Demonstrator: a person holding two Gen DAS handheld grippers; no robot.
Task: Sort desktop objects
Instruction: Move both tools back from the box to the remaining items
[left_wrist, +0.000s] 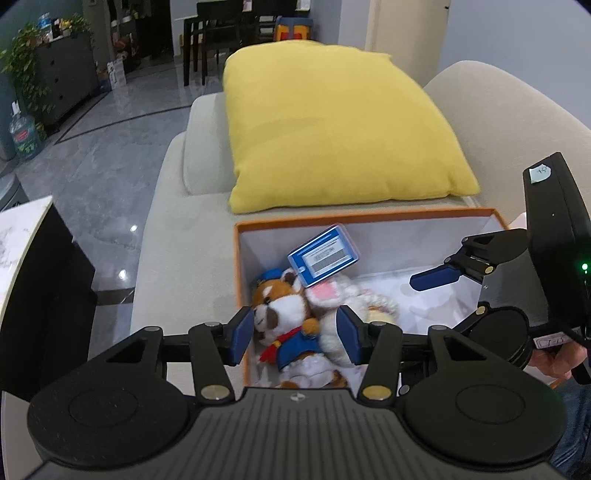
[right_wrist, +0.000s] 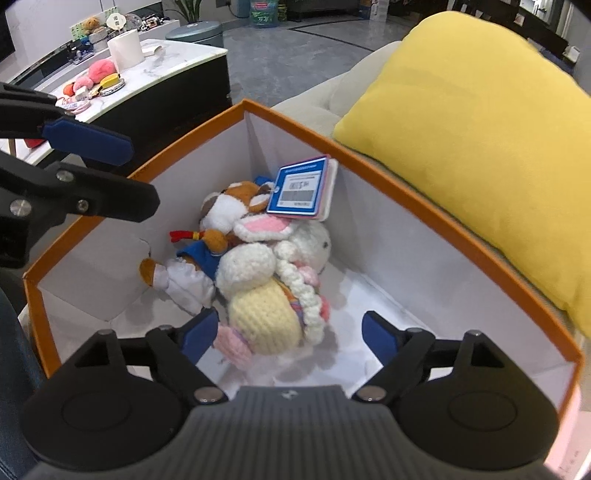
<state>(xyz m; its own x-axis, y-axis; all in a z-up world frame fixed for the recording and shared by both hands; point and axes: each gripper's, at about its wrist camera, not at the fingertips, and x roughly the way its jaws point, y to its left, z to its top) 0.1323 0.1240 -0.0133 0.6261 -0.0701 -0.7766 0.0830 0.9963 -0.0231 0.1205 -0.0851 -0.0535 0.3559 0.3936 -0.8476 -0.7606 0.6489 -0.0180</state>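
Observation:
An orange-rimmed box (left_wrist: 369, 217) (right_wrist: 424, 210) with white inner walls stands on the sofa. Inside lie a brown-and-white plush dog in a blue jacket (left_wrist: 284, 314) (right_wrist: 229, 206), a white and yellow crocheted bunny (right_wrist: 266, 291) (left_wrist: 354, 295) and a blue card with a printed code (left_wrist: 324, 256) (right_wrist: 303, 188) resting on the toys against the far wall. My left gripper (left_wrist: 295, 339) is open and empty above the box's near left edge. My right gripper (right_wrist: 290, 338) is open and empty, over the box just above the bunny.
A yellow pillow (left_wrist: 332, 125) (right_wrist: 476, 136) lies on the beige sofa (left_wrist: 177, 236) behind the box. A marble-topped table (right_wrist: 155, 70) at the far left carries a paper roll (right_wrist: 125, 50) and several small toys (right_wrist: 96, 79). Grey floor (left_wrist: 92, 155) lies left.

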